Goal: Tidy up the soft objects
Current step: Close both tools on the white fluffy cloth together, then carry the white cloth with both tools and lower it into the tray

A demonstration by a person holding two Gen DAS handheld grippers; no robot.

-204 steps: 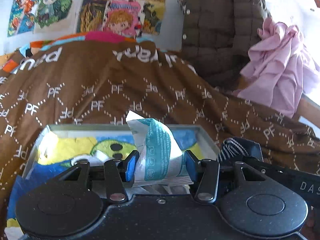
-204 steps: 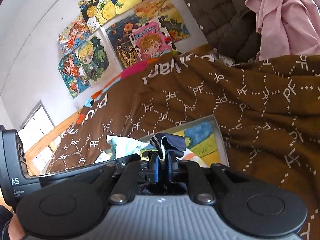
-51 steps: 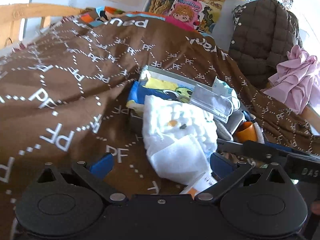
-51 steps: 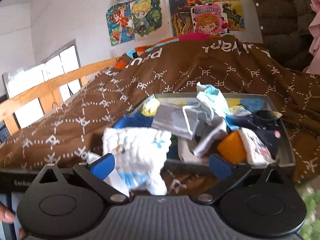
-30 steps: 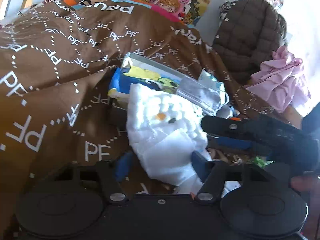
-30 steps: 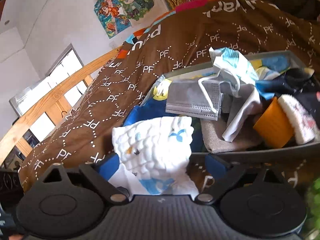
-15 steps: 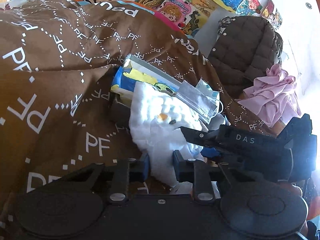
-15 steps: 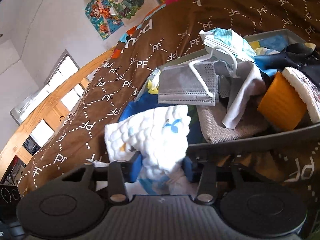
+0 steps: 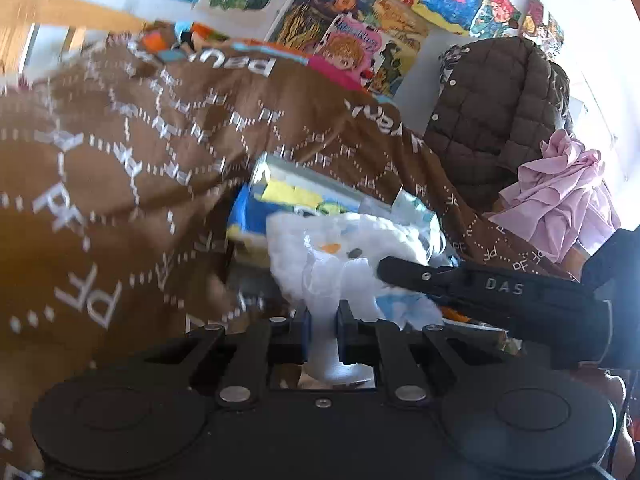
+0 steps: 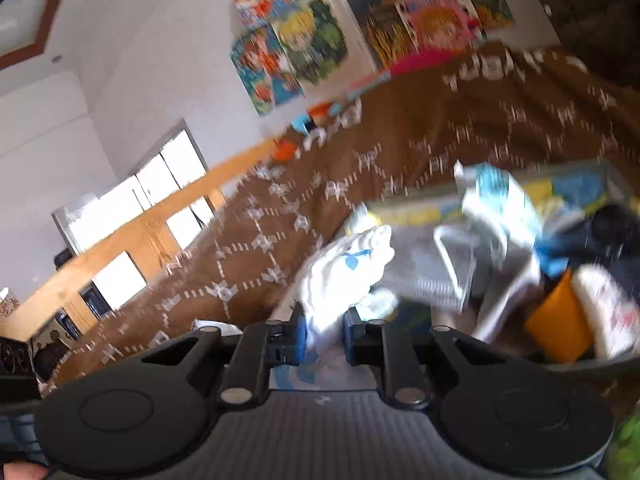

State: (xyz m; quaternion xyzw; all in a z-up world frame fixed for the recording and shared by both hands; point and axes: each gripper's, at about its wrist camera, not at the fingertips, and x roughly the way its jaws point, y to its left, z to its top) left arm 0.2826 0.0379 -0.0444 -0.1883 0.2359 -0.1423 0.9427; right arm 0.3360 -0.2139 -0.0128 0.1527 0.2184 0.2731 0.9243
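Observation:
A white fluffy cloth [image 9: 320, 256] with small orange and blue marks hangs in front of a grey box [image 9: 288, 164] on the bed. My left gripper [image 9: 324, 334] grips its lower edge, jaws still closing, the pads pressing the fabric. My right gripper [image 10: 325, 338] pinches another part of the same cloth [image 10: 344, 276], its jaws closing too. One right finger [image 9: 420, 276] crosses the left wrist view. The box [image 10: 600, 360] holds a grey face mask [image 10: 424, 264], a teal-and-white packet [image 10: 500, 196], an orange item [image 10: 556, 332] and dark socks [image 10: 612, 224].
A brown bedspread [image 9: 120, 160] printed with white letters covers the bed. A brown quilted jacket [image 9: 492, 120] and a pink garment [image 9: 568, 200] sit at the right. Posters [image 9: 340, 20] hang on the wall. A wooden bed rail [image 10: 140, 232] runs along the left.
Both grippers went from wide open to clamped on the white cloth. Both have risen a little with it, so the cloth now hangs off the bedspread.

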